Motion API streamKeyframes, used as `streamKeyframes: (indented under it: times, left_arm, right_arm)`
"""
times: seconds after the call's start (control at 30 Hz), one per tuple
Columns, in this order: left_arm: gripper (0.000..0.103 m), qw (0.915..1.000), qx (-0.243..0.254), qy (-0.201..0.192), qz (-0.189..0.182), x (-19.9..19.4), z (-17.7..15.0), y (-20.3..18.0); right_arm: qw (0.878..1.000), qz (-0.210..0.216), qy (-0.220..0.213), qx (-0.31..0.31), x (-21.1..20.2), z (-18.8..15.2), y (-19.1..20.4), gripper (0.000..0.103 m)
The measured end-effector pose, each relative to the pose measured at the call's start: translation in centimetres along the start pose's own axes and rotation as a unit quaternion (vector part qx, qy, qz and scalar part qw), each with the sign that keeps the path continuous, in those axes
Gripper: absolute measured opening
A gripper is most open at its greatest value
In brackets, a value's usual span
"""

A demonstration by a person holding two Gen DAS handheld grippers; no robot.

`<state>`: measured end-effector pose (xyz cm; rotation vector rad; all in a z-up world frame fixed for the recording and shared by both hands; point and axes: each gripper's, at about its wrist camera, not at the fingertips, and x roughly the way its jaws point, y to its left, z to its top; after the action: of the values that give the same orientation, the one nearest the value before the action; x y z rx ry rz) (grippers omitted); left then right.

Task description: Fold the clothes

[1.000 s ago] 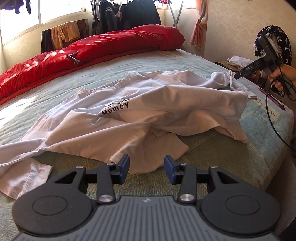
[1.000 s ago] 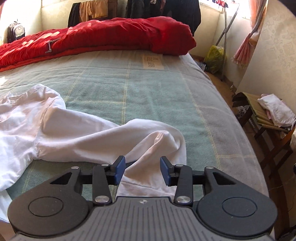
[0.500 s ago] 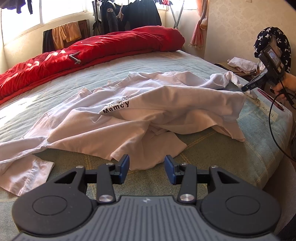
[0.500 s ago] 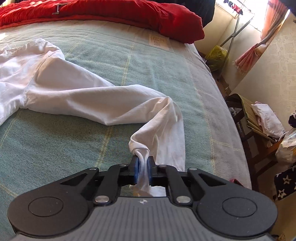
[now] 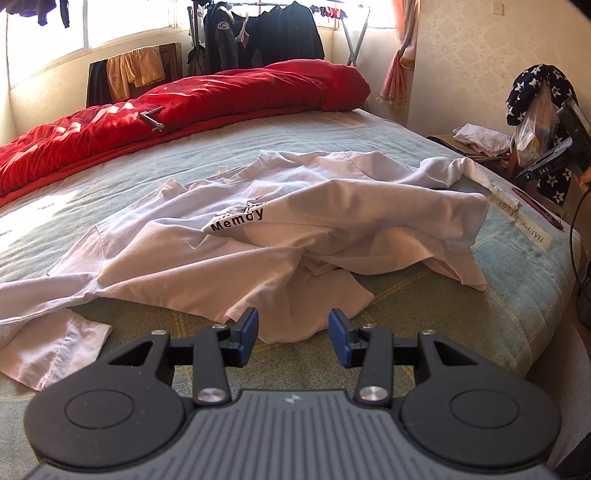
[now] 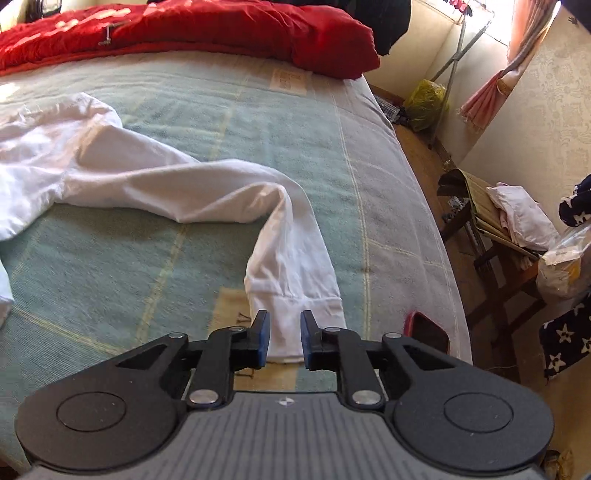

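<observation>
Well, rumpled soft white shirt (image 5: pixel 229 254) on green checked blanket (image 6: pixel 110 266); L tool (image 5: pixel 293 336) wide, empty; R tool (image 6: pixel 283 338) opening, ribbed cuff (image 6: pixel 295 314) between.

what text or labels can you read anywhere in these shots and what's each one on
"Memay": black letters on the white shirt, partly creased, so the spelling is unsure.
"HAPPY EVERY": upside down on the pale label at the edge of the bed blanket; any further words are too blurred.
"OA5" or similar: white marking on the right gripper, too small to be sure.
Print on the beige patch near the red quilt: too blurred to read.
</observation>
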<state>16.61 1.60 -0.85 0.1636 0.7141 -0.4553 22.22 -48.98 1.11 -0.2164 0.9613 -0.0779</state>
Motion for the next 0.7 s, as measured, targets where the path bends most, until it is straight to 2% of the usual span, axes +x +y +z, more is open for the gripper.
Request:
streamKeyframes:
  times: [0.2,0.47,0.57,0.7]
  left_arm:
    - [0.044,0.9997,-0.023,-0.007,-0.007,0.1,0.6,0.9]
    - [0.044,0.9994,-0.032,-0.015,-0.004,0.6,1.2,1.8]
    - [0.044,0.9995,-0.026,-0.018,-0.005,1.2,1.5,1.8]
    - [0.044,0.9996,-0.02,-0.015,-0.015,2.4,1.8,1.8]
  right_arm:
    - [0.993,0.098,-0.062,-0.021,0.6,6.5,4.3,0.037]
    - [0.978,0.179,-0.09,-0.054,8.5,16.5,10.6,0.037]
    - [0.975,0.196,-0.08,-0.071,12.3,18.2,12.5,0.037]
    - [0.97,0.215,-0.067,-0.093,15.4,17.5,14.4,0.04]
